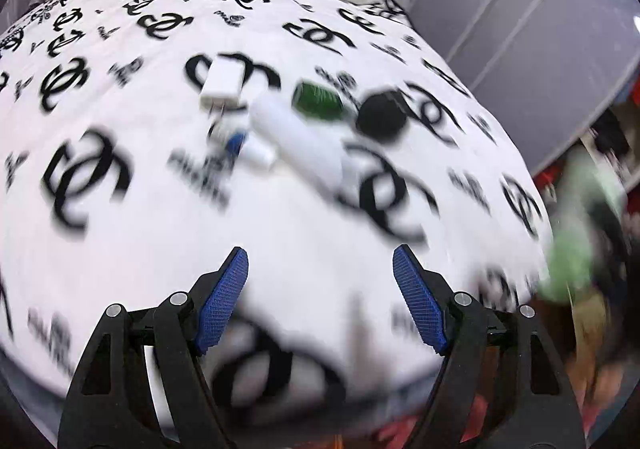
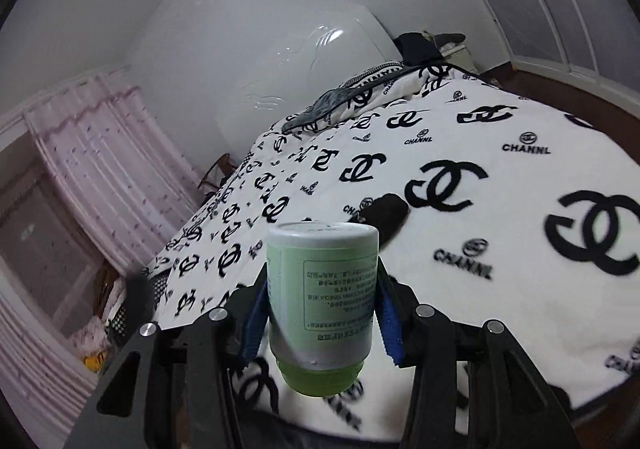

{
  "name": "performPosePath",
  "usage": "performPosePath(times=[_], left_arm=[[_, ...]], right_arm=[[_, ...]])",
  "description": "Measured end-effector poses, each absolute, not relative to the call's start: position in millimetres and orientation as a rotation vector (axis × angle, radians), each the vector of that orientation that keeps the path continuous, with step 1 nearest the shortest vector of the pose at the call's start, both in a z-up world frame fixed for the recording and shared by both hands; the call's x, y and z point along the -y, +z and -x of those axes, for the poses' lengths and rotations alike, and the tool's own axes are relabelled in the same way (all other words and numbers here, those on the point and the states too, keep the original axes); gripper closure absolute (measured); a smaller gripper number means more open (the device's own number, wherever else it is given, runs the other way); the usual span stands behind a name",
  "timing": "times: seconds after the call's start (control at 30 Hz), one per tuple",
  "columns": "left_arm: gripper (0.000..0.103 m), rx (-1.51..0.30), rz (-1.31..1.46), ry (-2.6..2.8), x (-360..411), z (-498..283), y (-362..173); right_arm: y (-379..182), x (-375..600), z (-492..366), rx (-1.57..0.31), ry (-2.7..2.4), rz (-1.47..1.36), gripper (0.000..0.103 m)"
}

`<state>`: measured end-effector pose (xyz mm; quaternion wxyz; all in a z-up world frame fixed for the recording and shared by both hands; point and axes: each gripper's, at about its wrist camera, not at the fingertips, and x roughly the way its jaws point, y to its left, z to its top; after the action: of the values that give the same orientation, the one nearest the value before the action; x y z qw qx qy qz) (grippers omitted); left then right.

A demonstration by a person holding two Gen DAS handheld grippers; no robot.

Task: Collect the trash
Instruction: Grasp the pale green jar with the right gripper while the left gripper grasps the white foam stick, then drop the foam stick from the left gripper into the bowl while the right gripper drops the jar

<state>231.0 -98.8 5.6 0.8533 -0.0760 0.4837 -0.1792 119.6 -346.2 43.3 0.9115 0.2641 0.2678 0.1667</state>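
Over the patterned bed blanket (image 2: 500, 209) a green bottle (image 2: 322, 301) is pinched by the right tool (image 2: 320, 313) and could slip, while remaining trash (image 1: 296, 129), blurred, lies beyond the spread, empty left tool (image 1: 320, 297).

Your right gripper (image 2: 322, 309) clamps a smooth plastic bottle (image 2: 322, 289) — pale green, with a matt paper label. Its pads (image 2: 389, 325) are ribbed blue rubber on matt black plastic arms with bright metal pins. The blanket (image 2: 500, 209) under you looks soft and fleecy; the curtain (image 2: 100, 177) is thin pink cloth — sheer.
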Motion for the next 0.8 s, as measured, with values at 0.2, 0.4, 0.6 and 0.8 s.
performPosePath(times=[0.2, 0.4, 0.6, 0.8], left_arm=[[0.031, -1.129, 0.256, -0.310, 126, -301, -12], [0.051, -1.167, 0.294, -0.247, 147, -324, -24], [0.060, -1.182, 0.345, -0.223, 143, -328, -39], [0.071, -1.135, 0.344, -0.244, 131, -313, -27]], right_arm=[[33, 361, -94, -0.557, 0.376, -0.512, 0.056], [21, 376, -88, -0.566, 0.390, -0.537, 0.056], [13, 384, -88, -0.578, 0.390, -0.566, 0.056], [14, 381, -80, -0.577, 0.395, -0.565, 0.056]])
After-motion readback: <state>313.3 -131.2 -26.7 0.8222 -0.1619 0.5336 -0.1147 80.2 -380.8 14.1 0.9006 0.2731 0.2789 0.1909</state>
